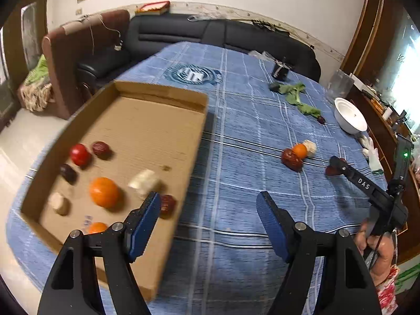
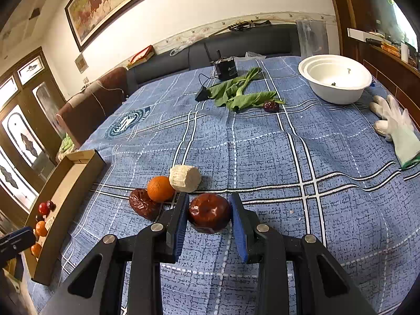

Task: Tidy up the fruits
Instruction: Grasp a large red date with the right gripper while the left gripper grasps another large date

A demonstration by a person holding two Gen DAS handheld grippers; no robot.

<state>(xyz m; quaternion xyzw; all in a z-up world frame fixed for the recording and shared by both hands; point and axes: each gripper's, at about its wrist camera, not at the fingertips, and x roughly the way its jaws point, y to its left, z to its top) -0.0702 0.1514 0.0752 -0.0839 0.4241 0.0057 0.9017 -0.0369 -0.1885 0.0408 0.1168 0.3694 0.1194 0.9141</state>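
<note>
The step in hand is judged to be a pick from the loose pile. The right gripper (image 2: 209,216) is closed on a dark red jujube (image 2: 209,216); both blue fingers (image 2: 181,223) are seen pressed against its sides, low over the blue plaid worktop (image 2: 262,144). Whether the fruit has been lifted clear of the cloth cannot be told.

The left gripper (image 1: 208,210) is held open with nothing between its fingers, above the near right edge of the cardboard tray (image 1: 157,120). No earlier picture is given, so only its empty, spread state is recorded.

The next move is judged to call for a lift of the gripped jujube and a carry leftward over the tray wall, followed by a release onto a bare part of the tray floor. Clearance from the orange (image 2: 160,188), the wrinkled date (image 2: 143,204) and the pale chunk (image 2: 184,178) just beside the fingers should be kept.

In the left wrist view, the tray contents are shown: a red fruit (image 1: 78,154), dark dates, two oranges and pale pieces. The right gripper is seen there only from the side, and its grip is not resolved.

In the right wrist view, the grip is shown plainly, together with a further date (image 2: 271,106) beside the greens (image 2: 241,97), the white bowl (image 2: 336,78) and a glove (image 2: 396,123). The tray is seen there only edge-on.
</note>
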